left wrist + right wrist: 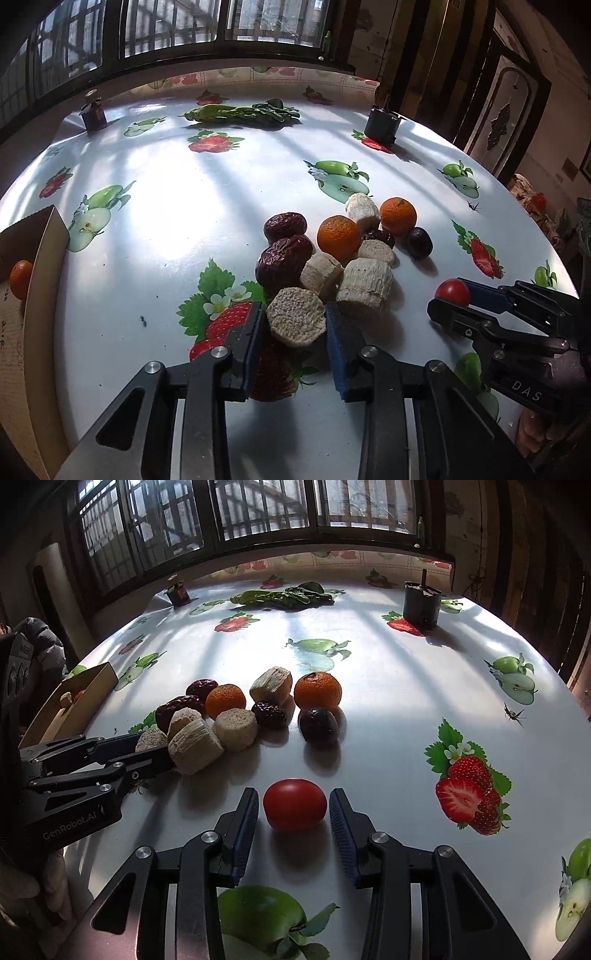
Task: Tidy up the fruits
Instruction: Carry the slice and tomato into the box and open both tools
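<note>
A pile of fruit lies mid-table: two oranges (339,237) (398,215), red dates (283,262), a dark plum (419,242) and several pale sugarcane chunks (364,282). My left gripper (295,325) stands with its jaws on both sides of one tan chunk (295,320), pads touching it. My right gripper (293,808) is open around a small red tomato (294,804) on the table, with small gaps either side. The right gripper also shows in the left wrist view (452,299), and the left gripper in the right wrist view (147,751).
A cardboard box (44,266) at the left edge holds an orange (20,278). Green leafy vegetables (240,112) lie at the far side. A small dark jar (94,110) and a dark cup (382,125) stand at the far corners. The tablecloth (166,206) has printed fruit.
</note>
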Motion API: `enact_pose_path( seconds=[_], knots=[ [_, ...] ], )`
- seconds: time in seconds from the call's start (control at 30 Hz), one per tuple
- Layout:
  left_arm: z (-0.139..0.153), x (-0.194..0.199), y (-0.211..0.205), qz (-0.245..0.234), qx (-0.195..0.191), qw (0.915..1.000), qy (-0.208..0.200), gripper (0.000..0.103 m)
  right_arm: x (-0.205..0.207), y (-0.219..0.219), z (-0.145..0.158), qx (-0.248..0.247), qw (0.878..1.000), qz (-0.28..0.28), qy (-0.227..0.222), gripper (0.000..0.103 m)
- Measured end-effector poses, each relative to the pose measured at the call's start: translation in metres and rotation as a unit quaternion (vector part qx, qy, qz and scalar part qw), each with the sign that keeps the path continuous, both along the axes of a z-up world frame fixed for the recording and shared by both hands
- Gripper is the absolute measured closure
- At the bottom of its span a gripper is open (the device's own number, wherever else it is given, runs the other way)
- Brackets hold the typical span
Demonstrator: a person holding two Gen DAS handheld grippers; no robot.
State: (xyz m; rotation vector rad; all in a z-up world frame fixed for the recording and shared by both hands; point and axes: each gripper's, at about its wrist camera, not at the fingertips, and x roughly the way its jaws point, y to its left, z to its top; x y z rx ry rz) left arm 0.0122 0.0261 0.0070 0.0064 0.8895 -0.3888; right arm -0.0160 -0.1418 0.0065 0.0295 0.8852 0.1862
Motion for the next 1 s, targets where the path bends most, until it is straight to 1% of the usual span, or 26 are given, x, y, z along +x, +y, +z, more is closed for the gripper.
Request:
enact_pose_path(
  seconds=[0.03,0.13,0.23,0.4,0.5,0.57,0.67,0.73,0.8,0.87,0.93,1.0],
  knots=[
    [0.000,-0.001,-0.001,0.001,0.000,1.0000,0.000,0.073,0.000,0.000,0.000,0.000,1.000,0.001,0.000,0.067],
    [0.001,-0.001,0.001,0.004,-0.005,1.0000,-0.001,0.073,-0.001,0.000,0.000,-0.002,1.000,-0.002,-0.001,0.068],
    [0.001,-0.004,0.006,0.010,-0.013,0.9999,0.000,0.073,-0.002,-0.005,0.001,0.002,1.000,-0.017,-0.002,0.068],
    [0.009,-0.021,0.004,0.005,-0.003,0.9998,-0.017,0.073,-0.013,-0.008,0.006,0.012,0.999,-0.040,0.004,0.068],
    [0.026,-0.042,0.008,0.003,-0.017,0.9993,-0.035,0.073,-0.025,0.000,0.021,0.011,0.999,-0.036,-0.007,0.068],
    [0.039,-0.057,0.020,0.003,-0.043,0.9985,-0.032,0.072,-0.032,0.008,0.036,0.011,0.999,-0.026,-0.017,0.068],
    [0.058,-0.076,0.050,0.009,-0.083,0.9962,-0.026,0.072,-0.038,0.030,0.061,0.009,0.999,0.000,-0.031,0.068],
    [0.071,-0.082,0.078,0.028,-0.090,0.9951,-0.028,0.072,-0.039,0.051,0.076,0.009,0.999,0.022,-0.040,0.068],
    [0.082,-0.083,0.111,0.055,-0.090,0.9941,-0.026,0.072,-0.037,0.076,0.088,0.019,0.998,0.048,-0.044,0.068],
    [0.090,-0.079,0.146,0.089,-0.076,0.9929,-0.023,0.072,-0.034,0.103,0.097,0.029,0.996,0.075,-0.045,0.067],
    [0.093,-0.070,0.182,0.131,-0.037,0.9903,-0.024,0.072,-0.029,0.134,0.104,0.041,0.993,0.103,-0.044,0.067],
    [0.091,-0.059,0.217,0.168,-0.014,0.9856,-0.014,0.072,-0.023,0.166,0.107,0.048,0.990,0.130,-0.041,0.067]
  ],
)
